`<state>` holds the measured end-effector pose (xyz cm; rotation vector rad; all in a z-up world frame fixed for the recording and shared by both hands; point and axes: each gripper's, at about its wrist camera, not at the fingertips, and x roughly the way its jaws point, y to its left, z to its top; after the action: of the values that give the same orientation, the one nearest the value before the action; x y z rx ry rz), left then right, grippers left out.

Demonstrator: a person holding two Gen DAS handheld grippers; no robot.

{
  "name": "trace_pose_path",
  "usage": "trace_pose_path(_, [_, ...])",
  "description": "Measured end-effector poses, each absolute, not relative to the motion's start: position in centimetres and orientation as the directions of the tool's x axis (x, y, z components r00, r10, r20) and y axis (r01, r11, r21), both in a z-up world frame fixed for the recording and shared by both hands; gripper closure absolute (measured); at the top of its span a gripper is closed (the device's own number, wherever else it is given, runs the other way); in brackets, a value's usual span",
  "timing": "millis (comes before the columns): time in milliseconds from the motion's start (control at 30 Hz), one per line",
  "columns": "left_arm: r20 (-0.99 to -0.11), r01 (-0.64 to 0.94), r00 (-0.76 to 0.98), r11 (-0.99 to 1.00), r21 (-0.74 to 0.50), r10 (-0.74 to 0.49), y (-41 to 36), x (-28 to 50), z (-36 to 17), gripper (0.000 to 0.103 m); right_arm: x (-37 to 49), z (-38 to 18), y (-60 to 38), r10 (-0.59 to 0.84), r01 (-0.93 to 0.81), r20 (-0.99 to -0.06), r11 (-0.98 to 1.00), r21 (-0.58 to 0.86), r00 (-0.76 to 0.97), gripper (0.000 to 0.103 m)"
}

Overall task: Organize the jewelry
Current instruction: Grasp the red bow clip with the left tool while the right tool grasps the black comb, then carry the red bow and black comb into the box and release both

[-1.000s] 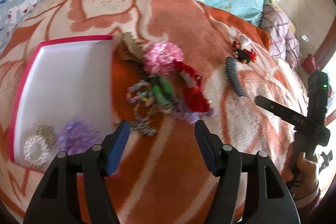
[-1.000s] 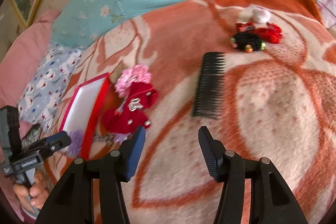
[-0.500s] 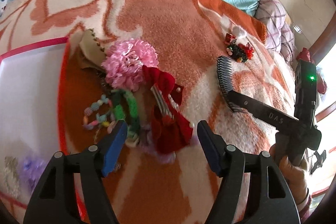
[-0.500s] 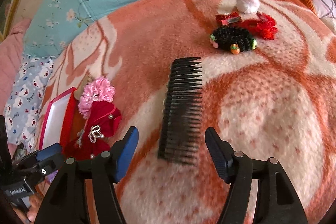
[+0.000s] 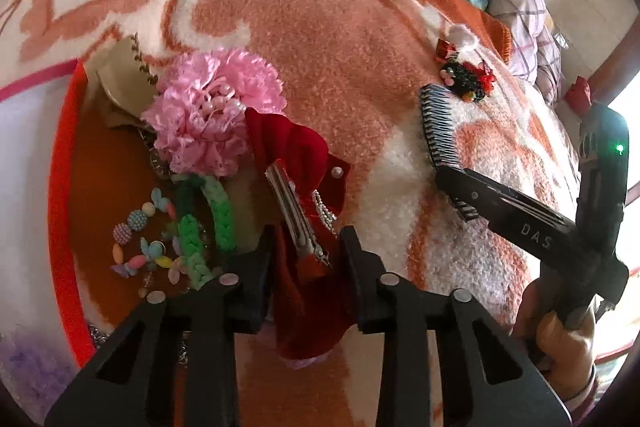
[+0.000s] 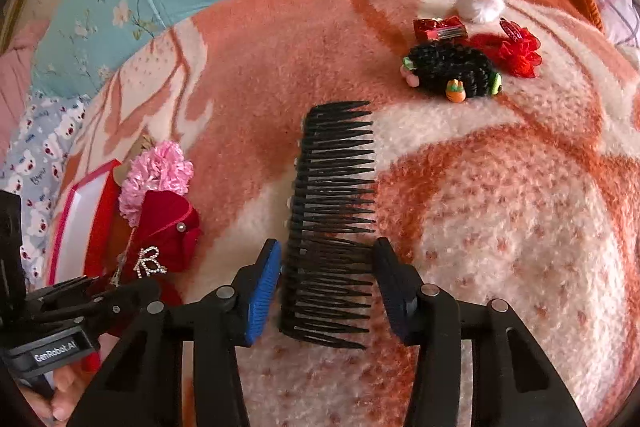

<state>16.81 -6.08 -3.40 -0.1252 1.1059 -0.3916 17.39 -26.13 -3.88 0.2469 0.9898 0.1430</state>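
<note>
grippers: i am working two, the left gripper [image 5: 306, 247] and the right gripper [image 6: 326, 267], each carried in a hand.
left gripper state: its jaws are closing around the red velvet bow clip [image 5: 298, 187]; the clip's metal bar is sitting between the fingers, and i cannot tell whether the pads are pressing on it.
right gripper state: its jaws are closing with the black comb [image 6: 332, 219] lying between them; a gap is showing at the blue left pad, while the right pad is sitting at the tooth tips.
combs: i am counting one, black, long-toothed, lying flat on the orange-and-cream blanket [image 6: 500, 227], teeth pointing right in the right wrist view.
red bow clip: one, dark red velvet with small pearl studs and a rhinestone charm, lying just beside the tray [image 5: 60, 187].
flowers: one pink frilled flower [image 5: 212, 111] with pearls at its centre, touching the bow clip's upper edge.
green pieces: two braided green hair ties [image 5: 220, 211], i think, though they are overlapping.
beads: one pastel bead bracelet [image 5: 140, 243] left of the green pieces.
far cluster: one black curly scrunchie [image 6: 452, 73], one red glitter clip [image 6: 440, 27], one red mesh flower [image 6: 516, 51], one white pompom [image 6: 478, 3], lying close together well beyond the comb.
tray: one, white inside with a red-pink rim, at the left.
</note>
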Motion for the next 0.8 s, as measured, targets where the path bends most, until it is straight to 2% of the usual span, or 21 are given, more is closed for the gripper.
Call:
trace_pose_path(33, [-0.841,0.251,0.396,0.924,-0.287,-0.369,-6.0,16.6,-3.1,0.078,17.2,-3.7,-26.3,0.236,-0.009,-0.802,0.961,0.277,0.548,0.063])
trace_pose_path(100, [-0.835,0.255,0.410,0.925,-0.280,-0.366,-6.0,16.2,-2.6,0.080,16.9,-3.3,-26.5,0.244,-0.008,-0.794,0.957,0.289,0.556,0.093])
trace_pose_path(200, [-0.824,0.249,0.424,0.923,-0.294,-0.377,-5.3,15.7,-2.0,0.082,16.5,-2.9,-26.6,0.250,-0.013,-0.794,0.956,0.291,0.555,0.094])
trace_pose_path(300, [-0.813,0.243,0.442,0.923,-0.297,-0.379,-4.7,15.0,-1.3,0.082,16.6,-3.5,-27.2,0.288,0.018,-0.793,0.936,0.353,0.537,0.085])
trace_pose_path(400, [-0.801,0.245,0.461,0.922,-0.299,-0.382,-4.4,14.4,-0.5,0.082,16.7,-3.9,-27.2,0.296,0.029,-0.794,0.930,0.366,0.531,0.082])
trace_pose_path(433, [-0.795,0.245,0.469,0.922,-0.300,-0.384,-4.2,14.1,-0.2,0.082,16.7,-3.9,-27.3,0.305,0.033,-0.788,0.924,0.381,0.534,0.078])
trace_pose_path(500, [-0.786,0.242,0.482,0.921,-0.306,-0.388,-3.8,13.7,0.4,0.082,16.8,-3.8,-27.1,0.336,0.026,-0.773,0.910,0.413,0.538,0.046])
trace_pose_path(567, [-0.776,0.236,0.494,0.919,-0.315,-0.392,-3.3,13.4,0.9,0.082,16.9,-3.8,-26.4,0.318,0.023,-0.779,0.920,0.392,0.540,0.039])
trace_pose_path(733, [-0.761,0.230,0.517,0.920,-0.318,-0.392,-2.4,12.7,1.9,0.082,17.7,-4.5,-23.4,0.174,0.003,-0.830,0.978,0.207,0.530,0.036])
trace_pose_path(767, [-0.759,0.229,0.521,0.920,-0.317,-0.391,-2.1,12.5,2.0,0.083,17.8,-4.6,-22.8,0.135,-0.008,-0.837,0.988,0.154,0.531,0.037])
trace_pose_path(800, [-0.756,0.228,0.526,0.921,-0.316,-0.389,-1.9,12.3,2.1,0.083,17.8,-4.6,-22.4,0.103,-0.012,-0.839,0.993,0.114,0.534,0.043])
